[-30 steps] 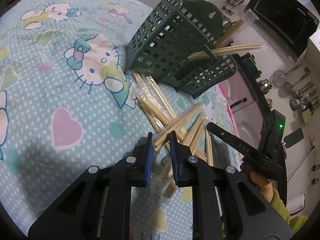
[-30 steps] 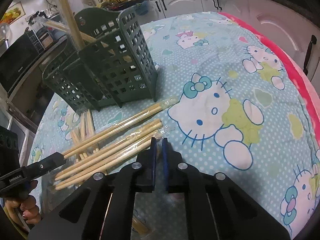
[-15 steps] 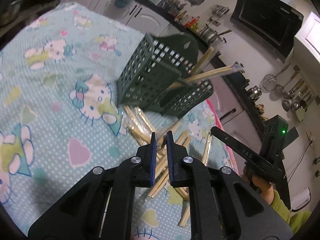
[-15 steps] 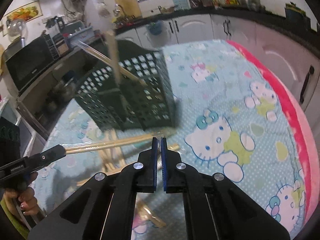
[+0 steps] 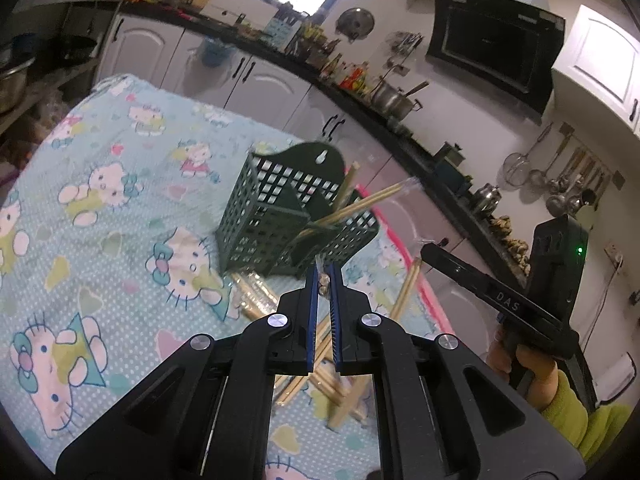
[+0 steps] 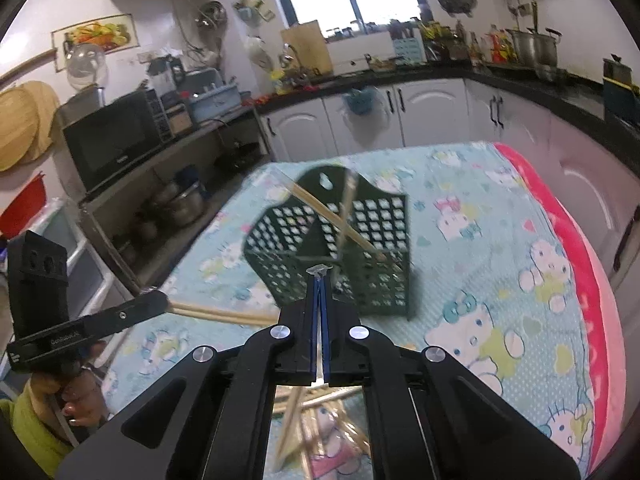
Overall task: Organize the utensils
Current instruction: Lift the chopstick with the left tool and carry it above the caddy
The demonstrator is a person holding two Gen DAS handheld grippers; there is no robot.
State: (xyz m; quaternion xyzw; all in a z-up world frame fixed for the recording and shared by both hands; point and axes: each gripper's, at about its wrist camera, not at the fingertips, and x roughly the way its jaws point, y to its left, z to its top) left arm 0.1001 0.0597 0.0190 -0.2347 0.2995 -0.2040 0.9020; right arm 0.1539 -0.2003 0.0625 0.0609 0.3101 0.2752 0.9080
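Note:
A dark green lattice utensil basket (image 5: 276, 220) (image 6: 352, 240) stands on the cartoon-cat tablecloth (image 5: 120, 200). Two wrapped chopstick pairs (image 5: 360, 202) lean inside it. My left gripper (image 5: 324, 280) is shut on a wrapped chopstick pair, whose tips show between the blue pads. From the right wrist view, that pair (image 6: 216, 314) juts sideways out of the left gripper (image 6: 160, 302). My right gripper (image 6: 319, 276) is shut on the clear wrapper end of another pair (image 5: 408, 288), which dangles below the right gripper (image 5: 428, 250). Both are lifted above the cloth, near the basket.
Several loose wrapped chopsticks (image 5: 256, 300) lie on the cloth in front of the basket. The table's pink edge (image 6: 580, 280) runs along the right. White cabinets (image 6: 420, 120) and a microwave (image 6: 116, 136) surround the table. A hand in a green sleeve (image 5: 560, 404) holds the right gripper.
Both grippers have risen off the cloth, each carrying a chopstick pair out of the pile. Their jaws have closed tighter. The views have tilted up to show more of the kitchen.

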